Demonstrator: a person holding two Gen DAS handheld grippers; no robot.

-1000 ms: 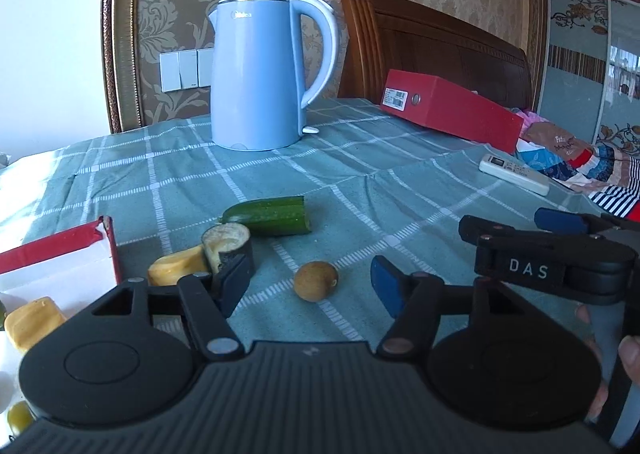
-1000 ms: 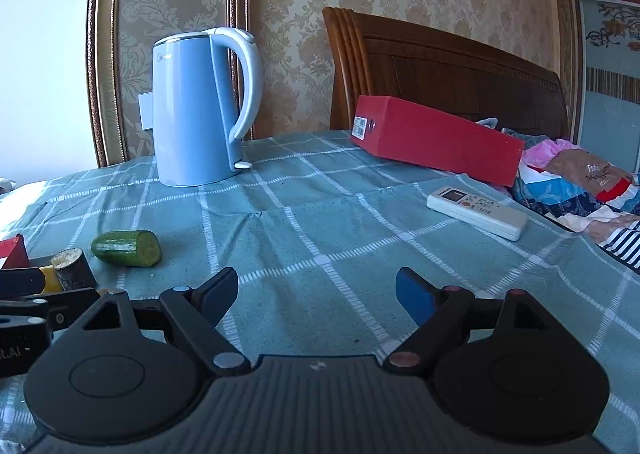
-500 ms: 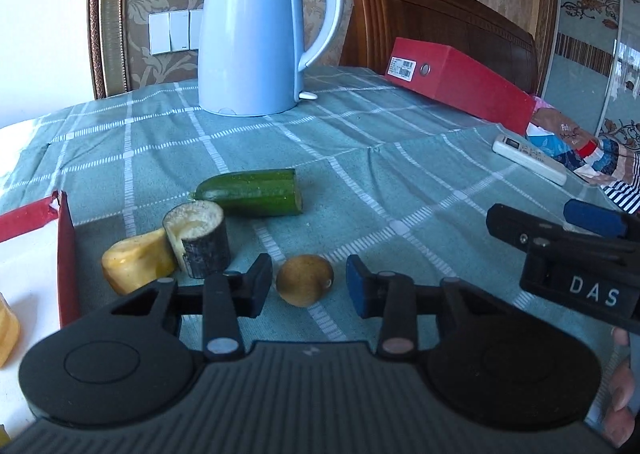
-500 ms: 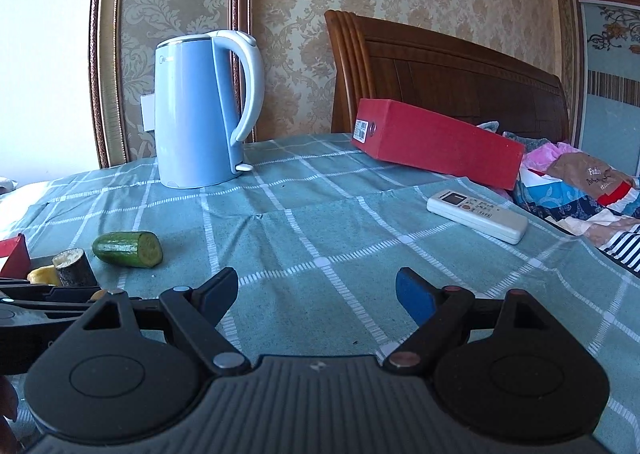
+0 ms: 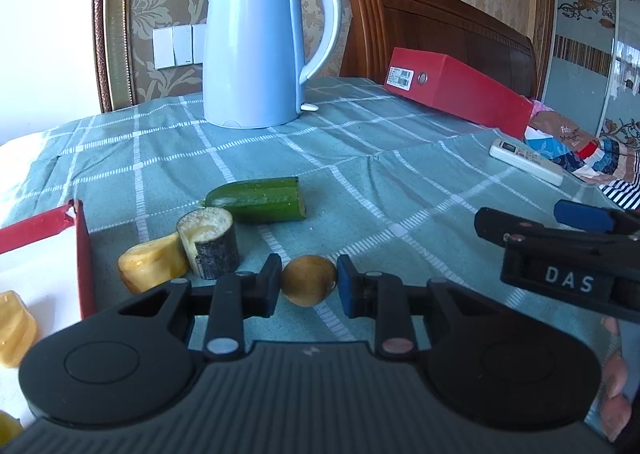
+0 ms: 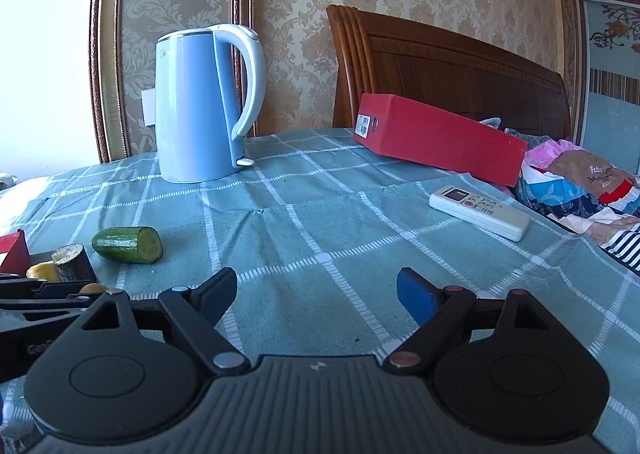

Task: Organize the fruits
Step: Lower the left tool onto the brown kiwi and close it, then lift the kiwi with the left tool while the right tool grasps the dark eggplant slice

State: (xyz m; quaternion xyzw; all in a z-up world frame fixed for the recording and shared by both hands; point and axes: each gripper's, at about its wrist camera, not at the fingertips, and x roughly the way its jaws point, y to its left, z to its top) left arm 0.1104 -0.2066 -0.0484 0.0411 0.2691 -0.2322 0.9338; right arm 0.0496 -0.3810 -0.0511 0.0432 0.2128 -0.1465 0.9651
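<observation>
Having closed since a second ago, left claw (image 5: 308, 281) pinches kiwi (image 5: 308, 280).

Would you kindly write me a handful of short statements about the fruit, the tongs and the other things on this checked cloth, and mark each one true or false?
1. The left tongs are shut on the small brown fruit. True.
2. The right tongs hold the cucumber piece. False: they are open and empty, and the cucumber piece lies apart on the cloth.
3. The blue kettle stands upright behind the cucumber piece. True.
4. The remote control lies on top of the red box. False: it lies on the cloth in front of the box.
5. The dark-skinned cut piece stands touching the yellow piece. True.
</observation>
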